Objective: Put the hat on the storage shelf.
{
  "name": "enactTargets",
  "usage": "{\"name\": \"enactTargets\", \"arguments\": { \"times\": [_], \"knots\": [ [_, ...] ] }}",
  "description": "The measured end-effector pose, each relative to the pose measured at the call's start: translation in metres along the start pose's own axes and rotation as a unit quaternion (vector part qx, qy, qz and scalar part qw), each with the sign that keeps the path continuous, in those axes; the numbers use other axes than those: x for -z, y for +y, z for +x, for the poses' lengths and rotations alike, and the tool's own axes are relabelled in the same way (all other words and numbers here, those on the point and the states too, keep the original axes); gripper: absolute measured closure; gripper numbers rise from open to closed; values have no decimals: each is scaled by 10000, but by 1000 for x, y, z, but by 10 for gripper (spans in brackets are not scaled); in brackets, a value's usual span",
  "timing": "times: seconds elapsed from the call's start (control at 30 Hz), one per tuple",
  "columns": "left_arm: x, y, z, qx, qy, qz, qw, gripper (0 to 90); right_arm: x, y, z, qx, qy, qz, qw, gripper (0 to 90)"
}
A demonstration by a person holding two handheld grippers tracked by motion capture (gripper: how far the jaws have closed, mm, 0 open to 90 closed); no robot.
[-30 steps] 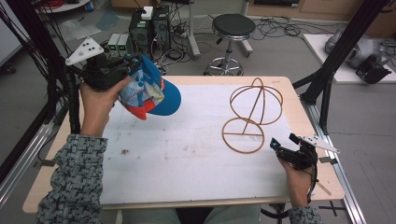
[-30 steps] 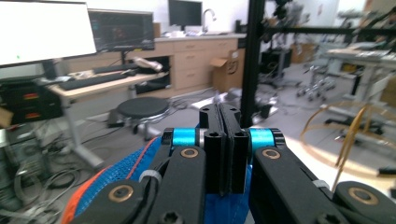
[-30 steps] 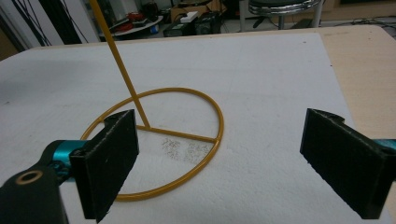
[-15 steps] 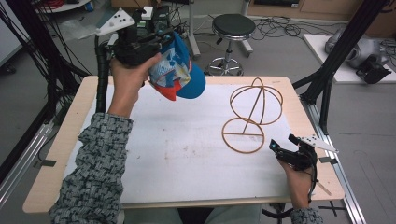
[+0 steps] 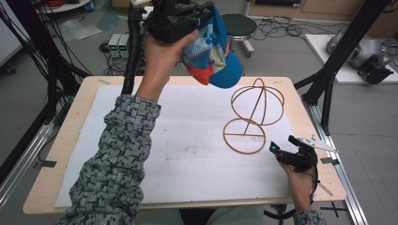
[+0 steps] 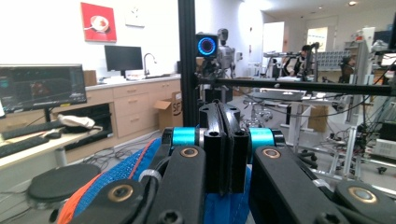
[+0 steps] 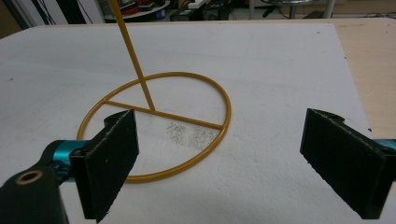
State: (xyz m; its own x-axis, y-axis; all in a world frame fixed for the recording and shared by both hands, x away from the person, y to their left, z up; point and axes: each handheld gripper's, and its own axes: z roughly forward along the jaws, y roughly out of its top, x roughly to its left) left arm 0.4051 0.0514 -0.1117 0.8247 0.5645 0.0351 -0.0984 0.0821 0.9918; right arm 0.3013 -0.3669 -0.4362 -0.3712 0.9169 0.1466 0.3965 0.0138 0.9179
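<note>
Above the table's far edge, left claw (image 5: pixel 199 14) clamped on cap (image 5: pixel 216 56), raised higher, right claw (image 5: pixel 286 149) apart, unmoved

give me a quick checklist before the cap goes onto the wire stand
1. Left gripper shut on the cap: ok.
2. Cap lifted clear of the table: ok.
3. Wire stand upright, ring base flat on the white mat: ok.
4. Right gripper open, apart from the stand: ok.
5. Cap's opening facing the stand's dome: cannot tell.
</note>
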Motion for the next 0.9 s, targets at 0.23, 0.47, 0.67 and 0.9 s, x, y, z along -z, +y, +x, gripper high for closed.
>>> {"name": "enactTargets", "arguments": {
  "times": [0.23,0.47,0.67,0.9],
  "knots": [
    [-25,6,-15,82,-303,-83,9995,882,-1,0,1,-20,23,30,10000,106],
    [-43,8,-28,140,-547,-150,9983,882,-1,0,0,30,34,50,10000,106],
    [-55,-1,-34,213,-694,54,9973,883,-1,0,0,45,40,89,9999,106],
    [-69,-16,-37,155,-818,518,9952,882,-2,-1,1,58,48,100,9999,106]
  ]
}}
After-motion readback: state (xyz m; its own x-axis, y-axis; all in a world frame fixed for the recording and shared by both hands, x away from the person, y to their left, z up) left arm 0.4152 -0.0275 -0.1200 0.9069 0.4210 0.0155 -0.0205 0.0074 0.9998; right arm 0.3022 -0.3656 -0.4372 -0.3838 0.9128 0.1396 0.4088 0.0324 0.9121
